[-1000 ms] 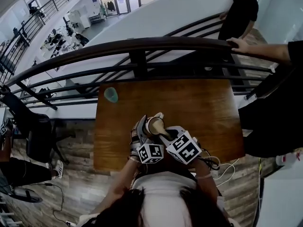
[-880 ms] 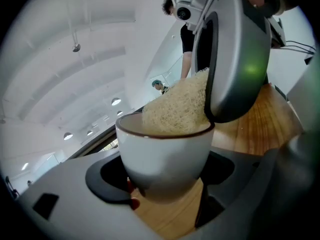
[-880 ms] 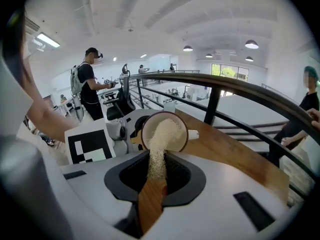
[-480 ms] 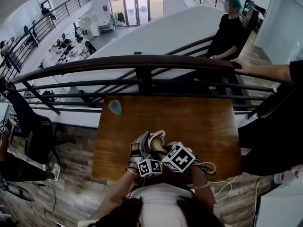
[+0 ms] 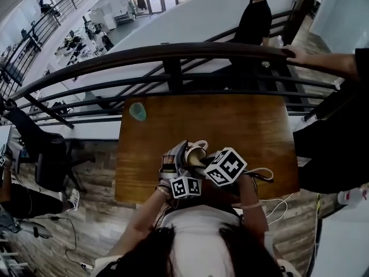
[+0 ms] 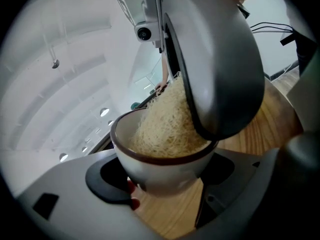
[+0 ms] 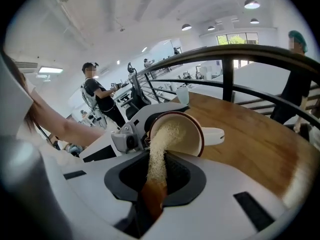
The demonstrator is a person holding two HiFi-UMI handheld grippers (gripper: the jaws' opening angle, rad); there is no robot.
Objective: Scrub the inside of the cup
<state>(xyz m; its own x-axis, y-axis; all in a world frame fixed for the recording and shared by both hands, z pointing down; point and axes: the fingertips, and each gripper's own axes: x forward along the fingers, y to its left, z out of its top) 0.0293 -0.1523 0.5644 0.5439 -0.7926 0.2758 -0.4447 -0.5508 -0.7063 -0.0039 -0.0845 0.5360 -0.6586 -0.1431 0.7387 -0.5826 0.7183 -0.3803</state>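
A white cup with a brown rim [image 6: 165,171] is clamped on both sides by the pads of my left gripper [image 6: 165,179]. It hangs above the near part of the wooden table [image 5: 253,131], tilted toward my right gripper [image 5: 203,163]. That gripper is shut on the brown wooden handle of a brush [image 7: 152,199]. The pale bristles [image 7: 161,154] reach into the cup's mouth [image 7: 179,131] and fill much of the inside [image 6: 167,126]. The cup's handle [image 7: 216,134] points right. In the head view the cup [image 5: 195,150] sits between both marker cubes, close to my body.
A small teal object [image 5: 137,112] stands at the table's far left corner. A dark metal railing [image 5: 173,56] runs along the far edge. A person's hand [image 5: 297,53] rests on the rail at the right, and another person [image 5: 253,16] stands beyond. Cables [image 5: 271,175] lie near the right front edge.
The right gripper's marker cube has shifted a little right and up, with the brush still in the cup. The left gripper keeps the cup in about the same place. The head view has swayed.
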